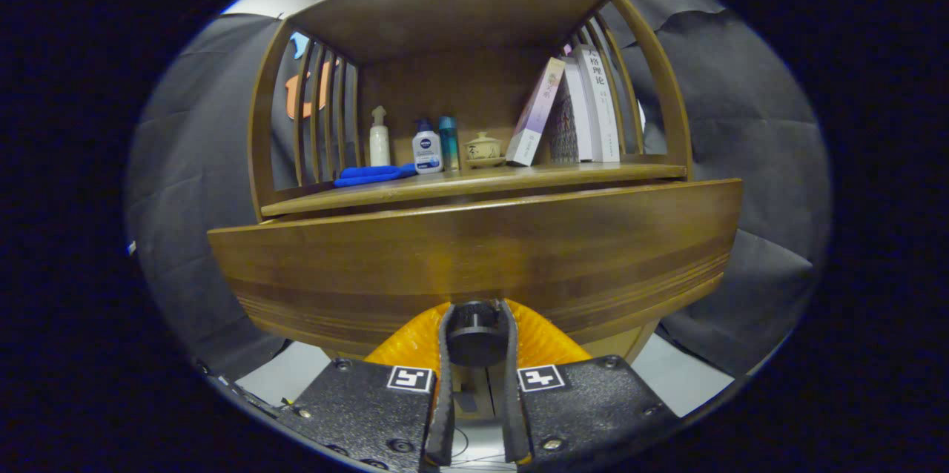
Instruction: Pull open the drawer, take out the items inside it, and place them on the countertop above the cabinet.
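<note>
Low in the middle of the frame, my gripper has both fingers pinched on the round dark drawer knob, one finger pressing each side of it. Just above the knob, the wooden drawer front spans the centre of the frame; I cannot tell how far out it stands. Above the drawer front, the countertop carries a folded blue cloth at centre left, then a white pump bottle, a white and blue bottle, a teal bottle and a small lidded cup. Books lean toward the upper right.
</note>
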{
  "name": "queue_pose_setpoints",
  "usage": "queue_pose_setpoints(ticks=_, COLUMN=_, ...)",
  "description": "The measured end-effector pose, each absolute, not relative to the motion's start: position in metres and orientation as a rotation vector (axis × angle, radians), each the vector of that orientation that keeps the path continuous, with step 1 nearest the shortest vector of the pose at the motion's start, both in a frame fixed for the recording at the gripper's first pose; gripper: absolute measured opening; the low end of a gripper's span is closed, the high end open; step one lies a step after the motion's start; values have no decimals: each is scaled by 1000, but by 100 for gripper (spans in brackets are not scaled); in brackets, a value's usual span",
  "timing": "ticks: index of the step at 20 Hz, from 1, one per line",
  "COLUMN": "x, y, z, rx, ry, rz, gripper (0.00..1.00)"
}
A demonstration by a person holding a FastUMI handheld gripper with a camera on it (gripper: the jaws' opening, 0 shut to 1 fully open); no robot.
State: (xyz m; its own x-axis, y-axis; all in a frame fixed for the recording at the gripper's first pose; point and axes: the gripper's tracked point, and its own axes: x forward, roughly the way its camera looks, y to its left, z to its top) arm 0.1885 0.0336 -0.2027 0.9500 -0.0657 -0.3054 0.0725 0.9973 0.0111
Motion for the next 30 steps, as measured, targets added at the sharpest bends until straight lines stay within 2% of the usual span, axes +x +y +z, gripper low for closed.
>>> queue_pose_setpoints(ticks=16, x=83, y=31, z=-209, rx=0, ry=369, rz=-12, gripper=28)
queue_pose_setpoints(ticks=25, x=70, y=29, z=-211, rx=-23, ry=391, rz=21, gripper=29)
queue_pose_setpoints(ticks=26, x=68, y=31, z=-212, rx=-36, ry=405, rz=35, gripper=30)
queue_pose_setpoints(ticks=28, x=66, y=28, z=-210, rx=-58, ry=442, rz=40, gripper=41)
queue_pose_setpoints(ticks=30, x=64, y=31, z=-193, rx=-47, ry=438, rz=54, gripper=47)
